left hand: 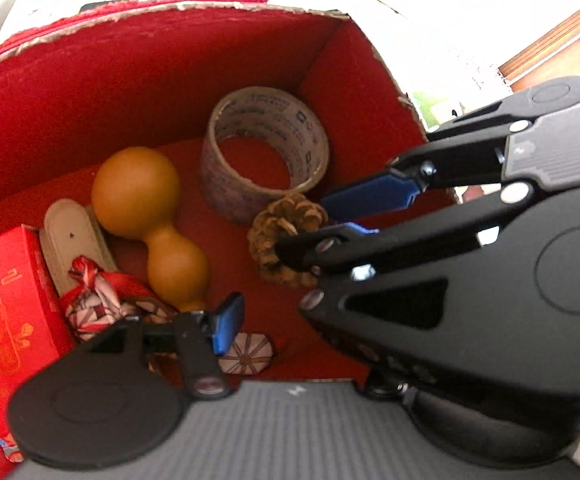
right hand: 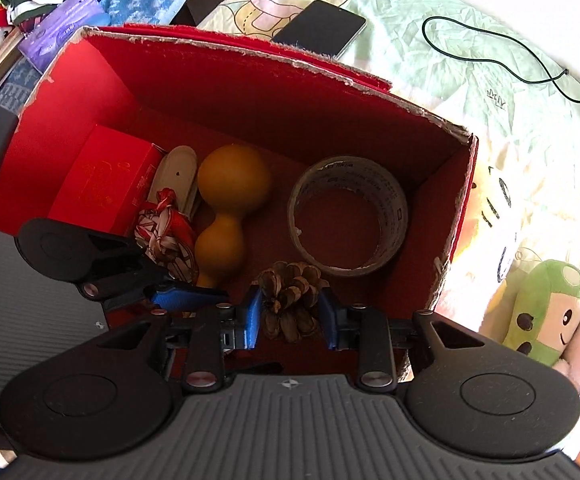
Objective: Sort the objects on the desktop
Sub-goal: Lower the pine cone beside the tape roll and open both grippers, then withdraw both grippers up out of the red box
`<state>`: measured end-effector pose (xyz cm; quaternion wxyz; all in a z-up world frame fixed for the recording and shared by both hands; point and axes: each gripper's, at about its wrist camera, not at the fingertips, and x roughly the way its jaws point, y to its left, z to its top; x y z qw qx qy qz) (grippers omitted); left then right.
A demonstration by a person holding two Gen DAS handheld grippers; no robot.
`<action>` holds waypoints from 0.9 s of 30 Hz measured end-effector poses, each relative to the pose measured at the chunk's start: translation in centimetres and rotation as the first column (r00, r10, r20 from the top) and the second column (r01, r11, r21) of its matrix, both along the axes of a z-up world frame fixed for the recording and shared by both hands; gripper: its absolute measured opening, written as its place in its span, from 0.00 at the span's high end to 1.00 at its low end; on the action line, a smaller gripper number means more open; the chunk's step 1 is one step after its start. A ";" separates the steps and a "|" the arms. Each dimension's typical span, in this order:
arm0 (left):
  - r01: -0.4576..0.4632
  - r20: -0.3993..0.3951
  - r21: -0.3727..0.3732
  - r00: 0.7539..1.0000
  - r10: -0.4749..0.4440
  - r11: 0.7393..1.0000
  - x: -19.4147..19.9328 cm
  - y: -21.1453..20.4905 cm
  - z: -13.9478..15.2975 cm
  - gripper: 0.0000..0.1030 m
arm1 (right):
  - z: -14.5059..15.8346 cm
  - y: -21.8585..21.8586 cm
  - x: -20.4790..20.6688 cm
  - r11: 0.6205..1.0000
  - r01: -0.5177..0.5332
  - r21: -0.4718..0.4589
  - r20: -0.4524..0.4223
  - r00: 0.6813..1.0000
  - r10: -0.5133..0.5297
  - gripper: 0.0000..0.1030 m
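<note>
Both grippers reach down into an open red box (right hand: 249, 92) that sits on a pale green bedsheet (right hand: 470, 92). Nearest, at the box's front wall, the right gripper (right hand: 290, 316) has its blue pads pressed against either side of a brown pine cone (right hand: 290, 300), which rests on the box floor. To the left of the pine cone, the left gripper (right hand: 185, 298) reaches in with its fingers spread; only one blue pad (left hand: 227, 322) shows clearly, over a patterned cloth pouch (right hand: 165, 236), and whether it touches the pouch cannot be told. Behind the pouch lie a tan gourd (right hand: 227, 216), a white oval case (right hand: 177, 172) and a small red carton (right hand: 101, 176), all left of the pine cone. Just behind the pine cone, to its right, lies a roll of tape (right hand: 350, 212). Beyond the box's far wall, a dark phone (right hand: 322, 26) and a black cable (right hand: 490, 60) lie on the sheet.
</note>
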<state>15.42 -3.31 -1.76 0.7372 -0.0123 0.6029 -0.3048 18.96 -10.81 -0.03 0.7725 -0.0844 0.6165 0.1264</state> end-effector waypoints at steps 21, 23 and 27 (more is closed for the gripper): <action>-0.049 0.082 0.047 0.996 0.045 0.998 0.4 1.4 1.4 0.41 | 2.0 -0.8 -1.0 0.997 0.063 0.050 0.102 0.993 -0.068 0.66; -0.079 0.095 0.054 0.993 0.073 0.995 0.4 2.1 1.8 0.41 | 2.1 -0.9 -1.4 0.995 0.073 0.060 0.132 0.988 -0.081 0.66; -0.145 0.135 0.095 0.982 0.132 0.985 0.0 3.6 2.4 0.37 | 2.0 -1.1 -1.9 0.986 0.134 0.099 0.159 0.976 -0.148 0.65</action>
